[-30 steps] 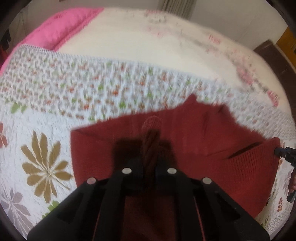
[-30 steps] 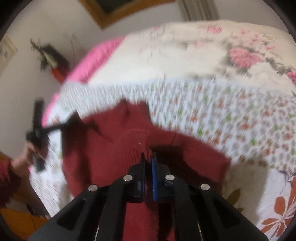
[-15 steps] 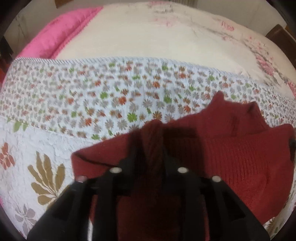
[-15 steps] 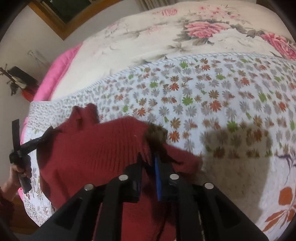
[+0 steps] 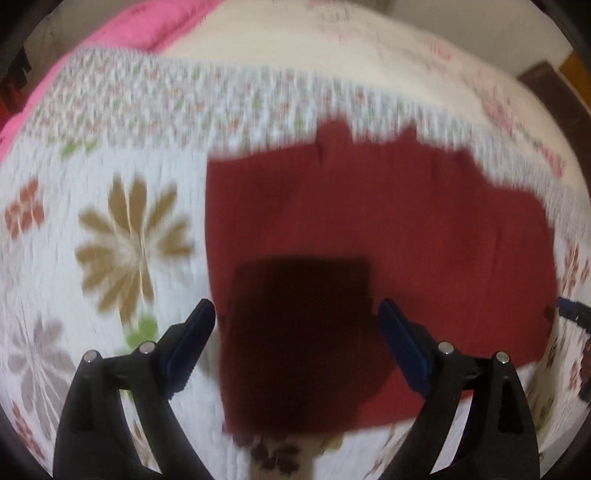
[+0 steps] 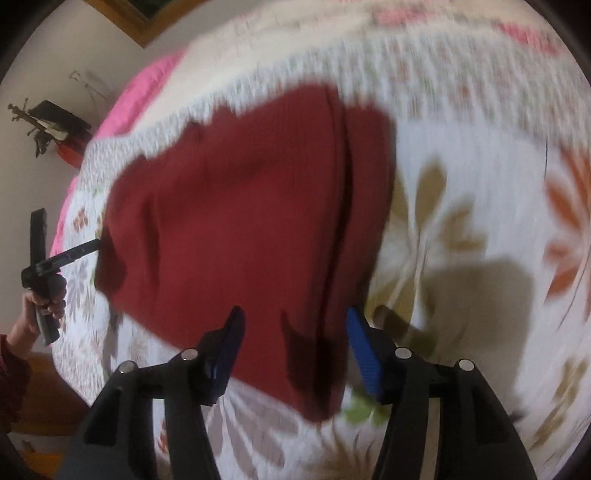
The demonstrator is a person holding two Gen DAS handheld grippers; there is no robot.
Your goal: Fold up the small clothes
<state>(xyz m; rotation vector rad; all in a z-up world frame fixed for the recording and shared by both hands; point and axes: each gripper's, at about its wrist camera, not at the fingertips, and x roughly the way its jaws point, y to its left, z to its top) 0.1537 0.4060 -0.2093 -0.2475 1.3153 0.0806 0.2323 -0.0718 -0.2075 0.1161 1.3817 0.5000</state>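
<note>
Both frames motion-blurred, detail soft.

Left gripper (image 5: 295, 325): fingers spread wide, nothing between them, hanging over the near edge of the sweater (image 5: 388, 229). Its shadow falls as a dark square patch on the knit right ahead of the tips.

Right gripper (image 6: 293, 334): fingers also spread apart, empty, over the sweater's (image 6: 240, 221) near edge. From this view the left gripper (image 6: 99, 243) shows at the sweater's far-left edge, held in a hand (image 6: 44, 302); its tip is at the fabric edge, contact can't be confirmed through blur.

Sweater: one item, dark red ribbed knit, lying flat on the quilt (image 5: 122, 236), folded into a rough rectangle. A fold line or overlapping layer edge runs down it near its right side in the right wrist view. Far edge is uneven, with two small bumps sticking out toward the quilt's small-flower border.

Quilt: one, white with large tan, orange and grey flowers beside the sweater, small-flower band beyond it.

Beyond the quilt: one cream bedspread (image 5: 332, 48) with pink flowers, one pink blanket (image 5: 147, 22) at its far-left.

Count: two grippers, one sweater.
</note>
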